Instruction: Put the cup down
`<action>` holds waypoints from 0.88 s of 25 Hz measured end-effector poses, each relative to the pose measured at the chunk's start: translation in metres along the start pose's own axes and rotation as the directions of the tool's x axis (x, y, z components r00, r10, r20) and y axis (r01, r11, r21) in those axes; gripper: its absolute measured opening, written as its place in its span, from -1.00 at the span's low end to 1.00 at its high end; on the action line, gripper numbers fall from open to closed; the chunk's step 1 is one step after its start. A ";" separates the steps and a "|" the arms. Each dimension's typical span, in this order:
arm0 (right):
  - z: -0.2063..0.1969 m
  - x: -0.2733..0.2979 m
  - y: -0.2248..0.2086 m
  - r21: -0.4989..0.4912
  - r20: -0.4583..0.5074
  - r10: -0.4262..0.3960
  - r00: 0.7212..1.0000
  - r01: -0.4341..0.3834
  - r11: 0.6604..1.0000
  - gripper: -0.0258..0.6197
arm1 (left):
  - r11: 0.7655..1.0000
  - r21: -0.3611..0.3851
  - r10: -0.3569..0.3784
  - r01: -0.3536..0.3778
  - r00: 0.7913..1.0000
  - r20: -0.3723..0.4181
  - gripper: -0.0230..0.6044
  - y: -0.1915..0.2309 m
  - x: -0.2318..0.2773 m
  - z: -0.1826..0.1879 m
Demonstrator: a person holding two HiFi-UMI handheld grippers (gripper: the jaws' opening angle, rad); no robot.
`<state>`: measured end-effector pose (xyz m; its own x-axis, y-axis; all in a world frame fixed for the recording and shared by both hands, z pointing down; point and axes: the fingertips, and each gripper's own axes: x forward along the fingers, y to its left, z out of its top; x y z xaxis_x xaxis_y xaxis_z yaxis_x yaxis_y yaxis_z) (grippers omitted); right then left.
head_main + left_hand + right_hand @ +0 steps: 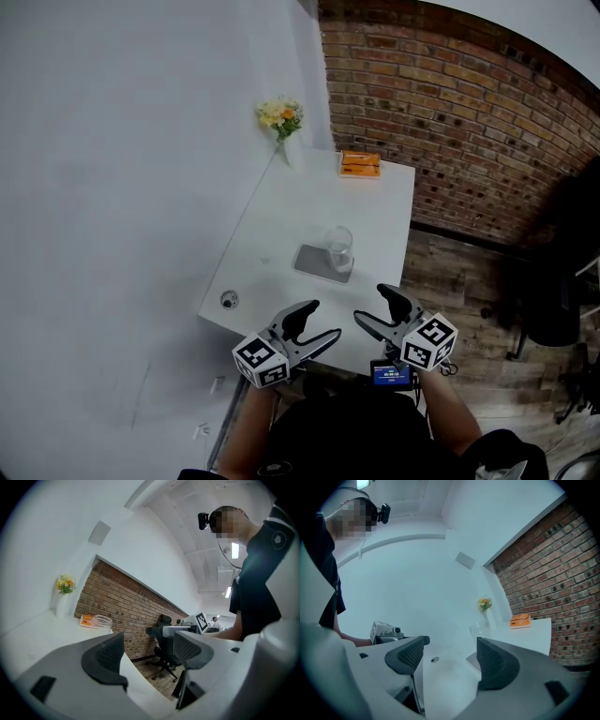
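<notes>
Obs.: clear cup (339,248) stands upright on the grey pad (317,263), at the pad's edge nearer the brick wall (469,112), with nothing touching it. By how it stands, the put-down step reads as done. The pad lies flat on the white table (281,211), probably as a coaster marking the target spot, which would explain why the cup sits there and not on bare tabletop. I cannot tell whether the cup holds any liquid; the glass is too small and clear in the head view. The left gripper (317,323) and right gripper (373,307) both hover on the person's side of the pad, well apart from it, over the table's near edge. Each has its 2 jaws spread wide with nothing between them, confirmed in each gripper view. The jaws point roughly toward the pad, a stance that fits hands drawn clear so as not to knock the cup. Beyond the pad, against the brick wall, lies 1 orange box (360,164). At the corner farthest from the pad stand the flowers (281,116). A small round fitting (229,300) sits on the table away from the pad, on the left gripper's side. Risk is judged low, and nothing more seems needed unless the cup is to be centred on the pad.
</notes>
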<state>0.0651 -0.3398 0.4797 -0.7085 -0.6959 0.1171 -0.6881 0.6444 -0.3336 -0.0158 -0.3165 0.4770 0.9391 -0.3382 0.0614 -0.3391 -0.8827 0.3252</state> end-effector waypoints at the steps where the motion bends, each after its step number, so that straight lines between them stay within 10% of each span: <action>1: 0.000 0.000 -0.001 -0.001 0.001 0.000 1.000 0.000 1.000 0.22 | 1.000 0.001 0.000 0.000 1.000 0.000 0.16 0.000 0.000 0.000; 22: 0.000 0.003 -0.006 -0.005 -0.005 0.001 1.000 -0.001 1.000 0.21 | 1.000 -0.002 0.008 -0.008 1.000 -0.002 0.16 0.004 0.000 -0.004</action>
<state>0.0667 -0.3457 0.4824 -0.7100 -0.6937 0.1209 -0.6880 0.6466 -0.3295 -0.0168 -0.3185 0.4819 0.9364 -0.3448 0.0658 -0.3467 -0.8791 0.3270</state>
